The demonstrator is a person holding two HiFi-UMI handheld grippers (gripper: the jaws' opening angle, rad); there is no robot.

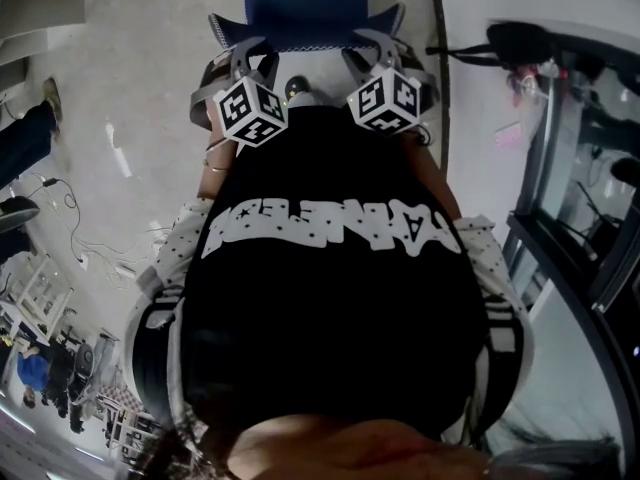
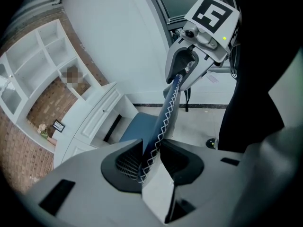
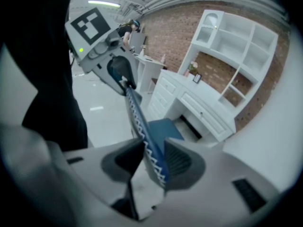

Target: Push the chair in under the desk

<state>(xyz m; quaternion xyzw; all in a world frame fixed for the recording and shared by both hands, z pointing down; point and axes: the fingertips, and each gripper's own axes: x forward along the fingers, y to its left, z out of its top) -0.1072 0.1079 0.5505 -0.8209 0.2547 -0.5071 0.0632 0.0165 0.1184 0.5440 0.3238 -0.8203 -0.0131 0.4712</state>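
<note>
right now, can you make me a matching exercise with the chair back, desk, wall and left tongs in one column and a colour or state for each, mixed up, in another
Column one:
1. chair back
2. desk
3. wall
4. left tongs

Column two:
a. white
b. red-brown brick
c. clamped on a thin blue edge
d. blue with white zigzag stitching

Right pairs: 1-d, 2-a, 3-b, 4-c
</note>
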